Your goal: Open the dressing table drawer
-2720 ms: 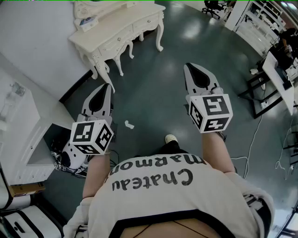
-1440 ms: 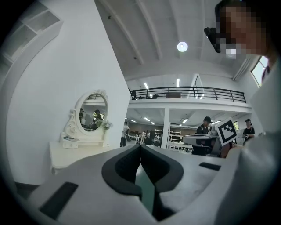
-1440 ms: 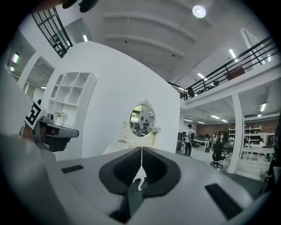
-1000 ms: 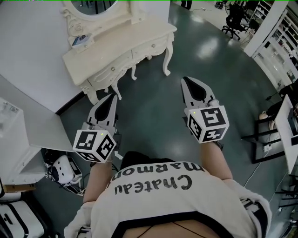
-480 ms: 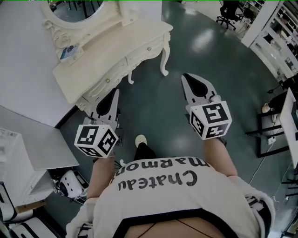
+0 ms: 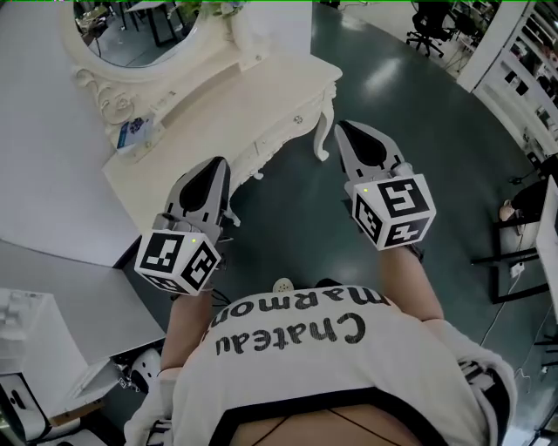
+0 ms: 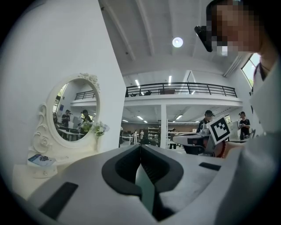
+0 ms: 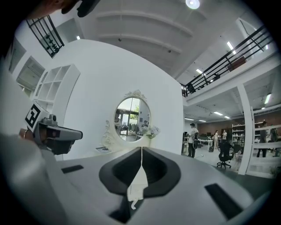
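The cream dressing table (image 6: 218, 100) with its oval mirror (image 6: 131, 35) stands at the upper left of the head view. Its drawer front (image 6: 281, 132) carries a small knob (image 6: 299, 119) and looks closed. My left gripper (image 6: 218, 167) is shut and empty, its tip over the table's front edge. My right gripper (image 6: 343, 131) is also shut and empty, just right of the table's corner leg. The left gripper view has shut jaws (image 7: 140, 147) beside the mirror (image 7: 74, 112). The right gripper view has shut jaws (image 8: 141, 149) pointed at the mirror (image 8: 131, 118).
A small box (image 6: 132, 132) lies on the table top by the mirror. A white cabinet (image 6: 44, 253) is at the lower left, an office chair (image 6: 432, 17) and white shelving (image 6: 523, 61) at the upper right. The person's foot (image 6: 283, 285) is on the dark floor.
The person has walked toward the dressing table, which now sits nearer and larger. Both grippers have travelled forward with the person and stayed shut.
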